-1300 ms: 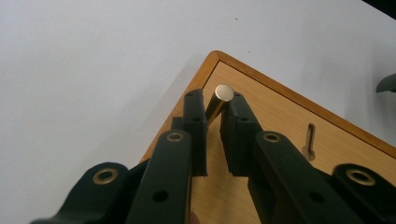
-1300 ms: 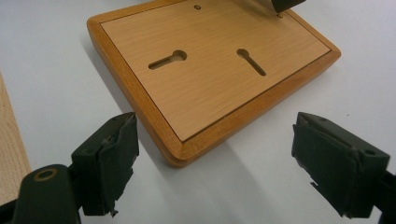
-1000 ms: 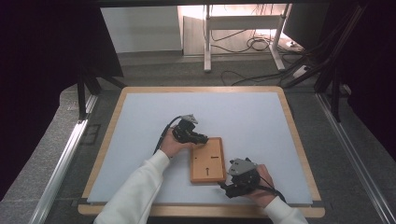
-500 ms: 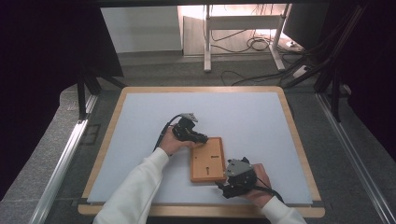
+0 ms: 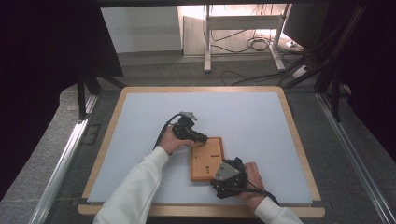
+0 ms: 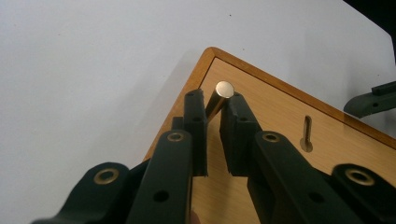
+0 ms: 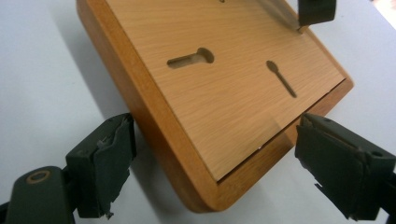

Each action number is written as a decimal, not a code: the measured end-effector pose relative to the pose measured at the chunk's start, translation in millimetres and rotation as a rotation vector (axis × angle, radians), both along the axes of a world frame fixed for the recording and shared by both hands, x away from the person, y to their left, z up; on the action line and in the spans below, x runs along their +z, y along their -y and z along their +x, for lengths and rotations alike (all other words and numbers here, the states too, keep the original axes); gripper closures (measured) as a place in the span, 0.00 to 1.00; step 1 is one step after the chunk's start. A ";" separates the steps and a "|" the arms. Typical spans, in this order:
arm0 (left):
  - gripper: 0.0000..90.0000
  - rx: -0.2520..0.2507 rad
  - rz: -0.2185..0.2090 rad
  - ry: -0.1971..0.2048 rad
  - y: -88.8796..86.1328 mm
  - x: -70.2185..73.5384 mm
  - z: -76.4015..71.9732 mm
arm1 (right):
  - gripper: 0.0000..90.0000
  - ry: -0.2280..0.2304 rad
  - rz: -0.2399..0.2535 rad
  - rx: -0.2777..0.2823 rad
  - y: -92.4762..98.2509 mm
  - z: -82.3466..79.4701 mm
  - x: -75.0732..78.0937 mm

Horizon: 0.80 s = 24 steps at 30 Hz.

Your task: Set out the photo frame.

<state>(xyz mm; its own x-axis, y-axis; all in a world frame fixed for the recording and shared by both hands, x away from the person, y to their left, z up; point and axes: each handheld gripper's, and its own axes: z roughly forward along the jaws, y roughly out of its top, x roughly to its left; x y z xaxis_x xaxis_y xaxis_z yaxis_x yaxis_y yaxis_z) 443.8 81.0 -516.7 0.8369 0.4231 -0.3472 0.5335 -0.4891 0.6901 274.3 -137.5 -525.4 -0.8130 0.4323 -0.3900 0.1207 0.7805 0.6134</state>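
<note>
A flat wooden board (image 5: pixel 205 156) with keyhole slots (image 7: pixel 191 57) lies on the pale mat. My left gripper (image 5: pixel 203 138) sits at the board's far left corner, tilted down. In the left gripper view its jaws (image 6: pixel 215 100) are shut on a short brass-coloured metal pin (image 6: pixel 219 95), whose tip rests on the board (image 6: pixel 280 121). My right gripper (image 5: pixel 219 176) is at the board's near right corner. In the right gripper view its jaws (image 7: pixel 215 158) stand wide open on either side of that corner, with a narrow gap at each pad.
The mat (image 5: pixel 261 121) lies on a wood-framed table (image 5: pixel 295 140). Metal rails run along both sides of the table. Cables and a stand lie on the floor beyond the far edge. White sleeves come in from the bottom.
My right gripper has slid left, up to the board's near corner, which is now between its jaws. The left gripper and its pin have stayed put.
</note>
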 end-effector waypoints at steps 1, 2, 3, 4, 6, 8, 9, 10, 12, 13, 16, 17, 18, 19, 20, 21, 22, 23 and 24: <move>0.91 -0.001 -0.002 -0.003 -0.2 -0.1 0.5 | 0.14 0.011 -0.007 -0.001 -0.8 -0.2 0.0; 0.91 -0.002 -0.003 -0.005 -0.3 -0.2 0.9 | 0.14 0.023 -0.010 0.003 -1.7 -0.2 -0.4; 0.91 -0.003 -0.004 -0.007 -0.4 -0.1 1.2 | 0.15 0.029 -0.014 0.006 -2.5 -0.3 -0.4; 0.91 -0.004 -0.002 -0.008 -0.4 0.0 1.4 | 0.15 0.035 -0.018 0.007 -3.3 -0.5 -0.4; 0.91 -0.005 -0.001 -0.010 -0.6 0.1 2.0 | 0.15 0.055 -0.025 0.009 -5.0 -1.6 -0.8; 0.92 -0.010 0.002 -0.014 -1.4 0.2 3.0 | 0.15 0.077 -0.032 0.012 -6.7 -2.4 -1.3; 0.92 -0.008 -0.001 -0.019 -1.6 0.2 3.3 | 0.15 0.085 -0.035 0.011 -7.3 -2.9 -1.2; 0.92 -0.007 -0.003 -0.020 -1.8 0.1 3.6 | 0.16 0.097 -0.035 0.011 -7.9 -3.4 -1.2; 0.92 -0.005 -0.001 -0.016 -1.7 0.3 3.9 | 0.18 0.129 -0.036 0.017 -8.9 -4.5 -0.7; 0.93 -0.006 0.002 -0.011 -1.7 0.5 4.1 | 0.20 0.145 -0.038 0.021 -9.4 -5.3 -0.1; 0.94 0.002 0.004 -0.007 -0.9 1.1 4.0 | 0.26 0.181 -0.043 0.033 -11.5 -6.6 1.2; 0.94 0.002 0.010 -0.003 -0.5 1.6 3.6 | 0.28 0.182 -0.045 0.036 -12.1 -6.8 1.7; 0.94 0.003 0.013 0.002 0.0 1.9 3.2 | 0.29 0.188 -0.053 0.040 -12.8 -6.9 2.3; 0.94 0.005 0.015 0.007 0.3 2.2 2.5 | 0.29 0.197 -0.061 0.045 -13.7 -7.3 2.2; 0.94 0.007 0.016 0.011 0.4 2.3 2.0 | 0.30 0.202 -0.068 0.049 -14.6 -7.8 1.8; 0.94 0.009 0.016 0.015 0.4 2.3 1.6 | 0.31 0.210 -0.073 0.051 -15.3 -8.4 1.6; 0.94 0.010 0.016 0.019 0.3 2.4 1.1 | 0.32 0.211 -0.078 0.055 -15.6 -8.8 1.8; 0.94 0.011 0.015 0.023 0.2 2.6 0.5 | 0.33 0.216 -0.077 0.058 -16.0 -9.0 1.7; 0.92 0.015 0.008 0.025 0.0 2.9 -0.1 | 0.34 0.218 -0.077 0.058 -15.9 -9.1 2.2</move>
<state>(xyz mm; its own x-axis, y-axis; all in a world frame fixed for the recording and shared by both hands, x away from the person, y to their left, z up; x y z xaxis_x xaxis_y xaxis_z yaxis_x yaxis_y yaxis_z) 443.7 81.0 -513.8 0.8388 0.4385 -0.3226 0.5235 -0.4871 0.6991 265.2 -121.6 -523.2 -0.7290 0.3493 -0.5887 -0.0546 0.8276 0.5587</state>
